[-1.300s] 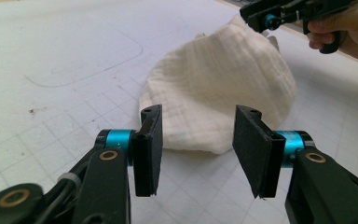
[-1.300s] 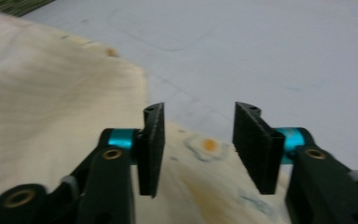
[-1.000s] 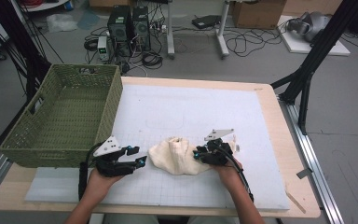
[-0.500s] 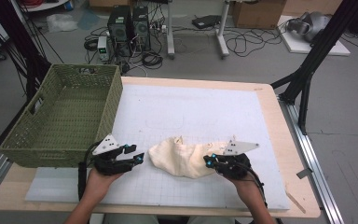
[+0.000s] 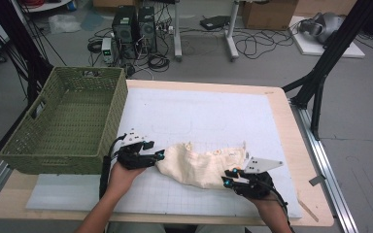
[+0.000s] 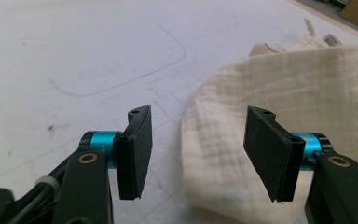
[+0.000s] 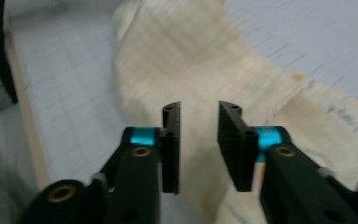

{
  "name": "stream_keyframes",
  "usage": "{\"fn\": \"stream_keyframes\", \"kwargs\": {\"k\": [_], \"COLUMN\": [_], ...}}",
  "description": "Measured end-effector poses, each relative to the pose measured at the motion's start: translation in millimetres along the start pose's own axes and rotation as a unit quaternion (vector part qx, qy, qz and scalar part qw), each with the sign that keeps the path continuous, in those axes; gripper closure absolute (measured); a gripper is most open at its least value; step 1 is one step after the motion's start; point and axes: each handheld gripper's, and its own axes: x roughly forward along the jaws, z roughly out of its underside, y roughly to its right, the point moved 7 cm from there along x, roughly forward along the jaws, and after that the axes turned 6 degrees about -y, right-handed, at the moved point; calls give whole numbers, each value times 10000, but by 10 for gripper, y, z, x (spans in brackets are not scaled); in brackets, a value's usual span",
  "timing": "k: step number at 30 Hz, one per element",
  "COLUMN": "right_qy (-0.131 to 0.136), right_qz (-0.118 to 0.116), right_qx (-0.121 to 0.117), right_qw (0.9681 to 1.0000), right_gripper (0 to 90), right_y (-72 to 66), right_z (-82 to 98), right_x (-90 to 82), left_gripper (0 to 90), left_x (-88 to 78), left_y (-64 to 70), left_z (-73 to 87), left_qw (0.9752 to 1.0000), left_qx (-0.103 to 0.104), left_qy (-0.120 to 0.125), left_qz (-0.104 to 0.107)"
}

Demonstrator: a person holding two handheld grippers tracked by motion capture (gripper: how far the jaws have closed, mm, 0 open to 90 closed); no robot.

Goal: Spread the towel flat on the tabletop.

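since a second ago the cream cloth (image 5: 201, 164) has been drawn out from a bunched lump into a longer strip across the white mat (image 5: 213, 111). the right gripper (image 5: 229, 177) has slid away toward the near right; the left gripper (image 5: 158, 155) has edged in to the cloth's left end. nearest, both forearms come up from the table's near edge, hands low over the mat. the right gripper's jaws have just been opening: a narrow gap, cloth beneath them, nothing pinched. the left gripper's jaws have opened wider and stand apart, the cloth's edge lying between them unpressed. farther left sits the green basket (image 5: 63, 121).
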Motion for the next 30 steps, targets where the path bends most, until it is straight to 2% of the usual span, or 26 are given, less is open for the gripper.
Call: {"fn": "stream_keyframes", "kwargs": {"k": [2, 3, 6, 9, 11, 12, 14, 18, 23, 26, 27, 29, 30], "right_qy": [125, 202, 301, 185, 129, 71, 21, -173, -377, -369, -378, -534, -574], "right_qz": [247, 372, 645, 895, 961, 990, 969, 794, 512, 170, -13, -380, -463], "right_qx": [64, 145, 179, 246, 239, 232, 210, 98, -106, -175, -181, -262, -289], "right_qw": [9996, 9990, 9973, 9955, 9950, 9948, 9951, 9966, 9979, 9990, 9991, 9975, 9969], "right_gripper": [522, 501, 482, 490, 505, 519, 548, 626, 630, 606, 597, 600, 587], "right_y": [91, 142, 274, 409, 489, 530, 581, 606, 522, 437, 406, 325, 299], "right_z": [-85, -134, -267, -356, -413, -443, -495, -616, -730, -772, -777, -754, -745], "right_x": [-16, -11, 31, 114, 183, 225, 293, 475, 724, 794, 813, 854, 872], "left_gripper": [417, 417, 424, 497, 584, 664, 861, 867, 868, 867, 866, 867, 867], "left_x": [63, 101, 227, 312, 325, 319, 290, 215, 50, -81, -119, -191, -222], "left_y": [32, 46, 66, 105, 149, 165, 214, 269, 264, 257, 256, 248, 253], "left_z": [-35, -47, -9, 66, 91, 93, 84, 79, 128, 151, 162, 192, 208], "left_qw": [10000, 9999, 9988, 9955, 9936, 9929, 9902, 9907, 9920, 9920, 9921, 9917, 9913], "left_qx": [58, 97, 269, 548, 736, 828, 1177, 1228, 1203, 1231, 1231, 1263, 1287], "left_qy": [-2, -74, -406, -771, -856, -859, -756, -583, -385, -248, -209, -189, -190], "left_qz": [33, 54, -66, -79, -6, 11, -38, 50, 85, 126, 138, 155, 188]}}
